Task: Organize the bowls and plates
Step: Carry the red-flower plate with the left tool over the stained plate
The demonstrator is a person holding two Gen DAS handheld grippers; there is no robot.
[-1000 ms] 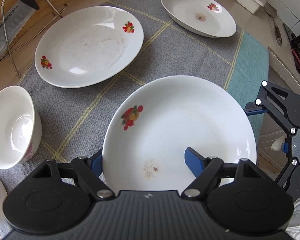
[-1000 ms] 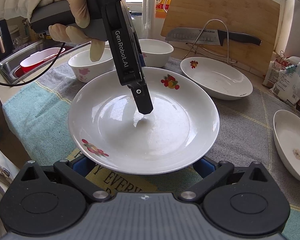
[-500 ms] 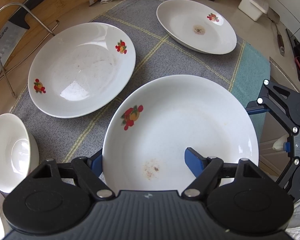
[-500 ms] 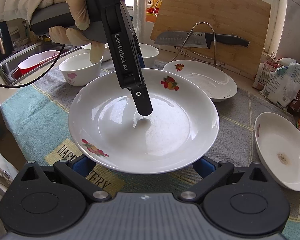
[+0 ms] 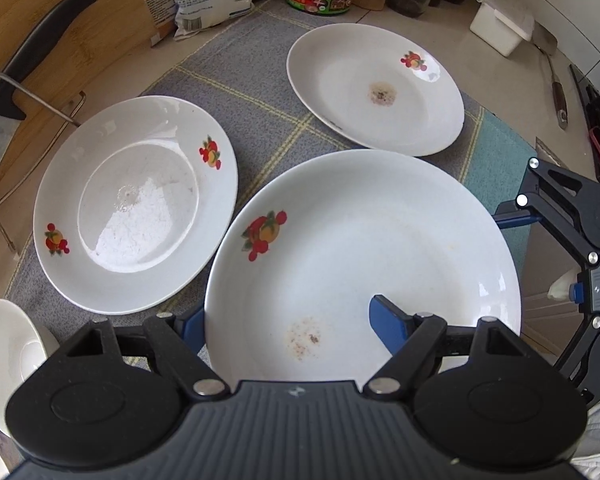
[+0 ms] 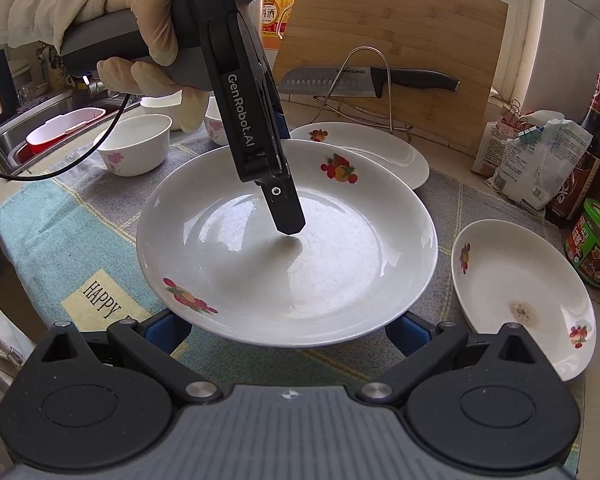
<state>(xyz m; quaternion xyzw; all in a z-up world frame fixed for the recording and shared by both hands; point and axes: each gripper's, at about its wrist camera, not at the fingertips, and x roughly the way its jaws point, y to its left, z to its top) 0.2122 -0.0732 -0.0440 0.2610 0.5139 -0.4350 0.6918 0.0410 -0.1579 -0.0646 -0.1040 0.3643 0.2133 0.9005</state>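
A white plate with fruit decals point(image 5: 360, 248) hangs above the grey cloth, carried between both grippers. My left gripper point(image 5: 284, 316) straddles its near rim. One blue finger point(image 5: 384, 320) lies inside on the plate and the other sits outside under the rim, so it is shut on the plate. In the right wrist view the left gripper point(image 6: 286, 180) comes down from above into the plate point(image 6: 340, 280). My right gripper point(image 6: 286, 330) has its fingers spread wide beneath the plate, with the tips hidden. Two more plates point(image 5: 136, 204) point(image 5: 376, 88) lie on the cloth.
Bowls point(image 6: 134, 144) stand at the cloth's left end beside a sink point(image 6: 40, 136). A wire rack point(image 6: 364, 92), a knife and a cutting board stand at the back. Bags and a green jar point(image 6: 596, 248) line the right side. A white box point(image 5: 500, 24) sits far right.
Both grippers have carried the plate together away from the bowls, towards the stained plate and the jars. The grip on it looks unchanged.
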